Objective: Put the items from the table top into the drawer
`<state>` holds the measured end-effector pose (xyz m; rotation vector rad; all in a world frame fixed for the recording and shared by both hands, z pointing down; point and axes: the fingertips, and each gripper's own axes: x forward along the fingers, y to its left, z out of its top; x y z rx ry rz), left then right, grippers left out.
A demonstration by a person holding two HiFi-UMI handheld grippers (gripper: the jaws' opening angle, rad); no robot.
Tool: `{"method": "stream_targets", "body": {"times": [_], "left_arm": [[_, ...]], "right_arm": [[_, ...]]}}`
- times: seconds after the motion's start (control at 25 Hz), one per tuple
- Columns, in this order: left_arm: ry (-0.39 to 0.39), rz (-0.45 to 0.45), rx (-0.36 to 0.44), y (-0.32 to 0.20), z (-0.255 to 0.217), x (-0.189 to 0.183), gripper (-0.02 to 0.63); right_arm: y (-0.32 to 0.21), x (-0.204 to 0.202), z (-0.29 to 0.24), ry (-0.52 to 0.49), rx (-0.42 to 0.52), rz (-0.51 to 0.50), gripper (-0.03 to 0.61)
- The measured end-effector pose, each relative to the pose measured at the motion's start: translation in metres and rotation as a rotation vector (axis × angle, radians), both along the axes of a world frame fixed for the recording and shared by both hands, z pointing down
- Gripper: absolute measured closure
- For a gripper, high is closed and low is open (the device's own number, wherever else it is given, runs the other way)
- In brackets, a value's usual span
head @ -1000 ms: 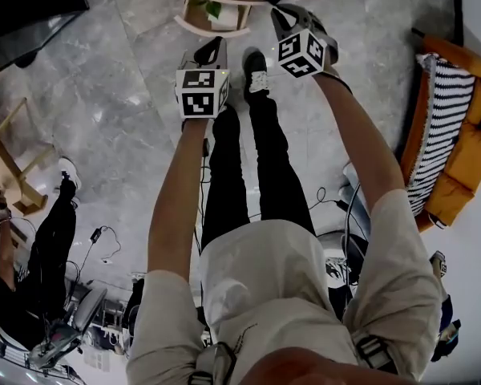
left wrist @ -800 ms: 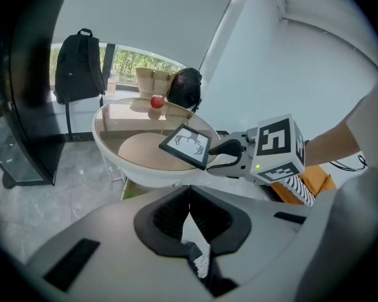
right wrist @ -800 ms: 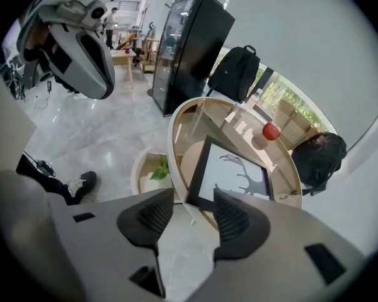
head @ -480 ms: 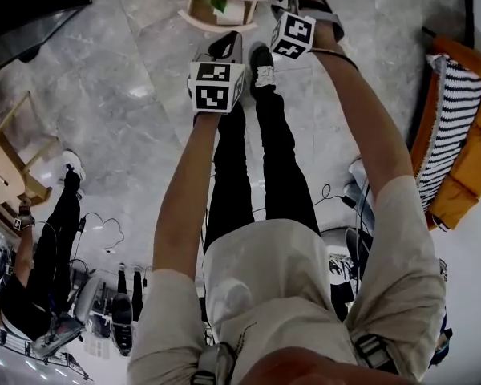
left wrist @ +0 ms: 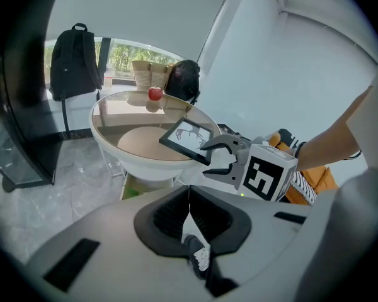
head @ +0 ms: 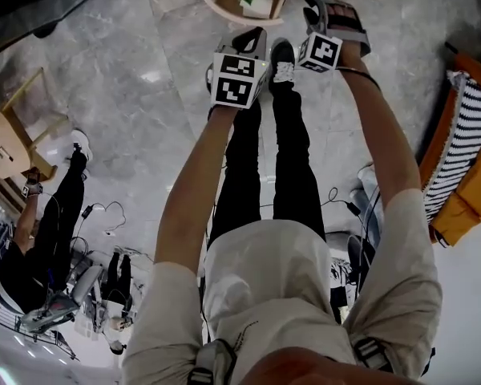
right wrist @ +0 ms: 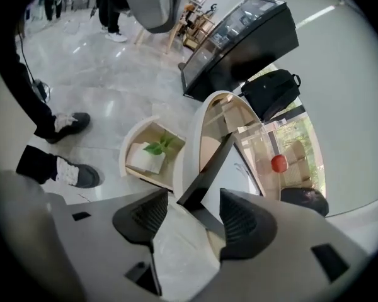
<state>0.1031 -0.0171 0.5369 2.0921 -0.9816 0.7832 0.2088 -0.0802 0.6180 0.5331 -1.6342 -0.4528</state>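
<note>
Your right gripper point(right wrist: 194, 199) has just spread its jaws wide. Since a moment ago it has also dropped and rolled to line up with the black picture frame point(right wrist: 209, 165). The frame's near edge now stands between the pads, which do not look to be pressing on it, so nothing is held yet and the pick-up looks about to begin. The frame sits at the near edge of the round glass-topped table point(right wrist: 195, 137), with a red apple point(right wrist: 278, 163) farther back. Below the tabletop, the open drawer point(right wrist: 133, 145) holds a white box with green leaves. Your right arm is stretched forward with its gripper angled down. Your left gripper point(left wrist: 189, 200) hangs beside it, jaws together and empty, aimed down at the floor.
</note>
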Motion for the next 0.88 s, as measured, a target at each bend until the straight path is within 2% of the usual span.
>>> {"method": "stream_targets", "body": {"times": [0.12, 0.32, 0.52, 0.88], "left_arm": [[0.004, 0.009, 0.000, -0.001, 0.012, -0.002, 0.592], [-0.010, 0.046, -0.002, -0.004, 0.025, -0.001, 0.592], [-0.003, 0.035, 0.009, -0.008, 0.018, -0.001, 0.592], [-0.023, 0.037, 0.034, -0.005, -0.008, -0.010, 0.592]], "right_arm": [[-0.011, 0.003, 0.014, 0.045, 0.065, 0.015, 0.313], [-0.025, 0.001, 0.016, 0.033, 0.167, 0.060, 0.314], [-0.020, -0.003, 0.006, 0.023, 0.184, 0.069, 0.372], [0.005, -0.024, -0.064, -0.086, 0.235, 0.034, 0.451]]}}
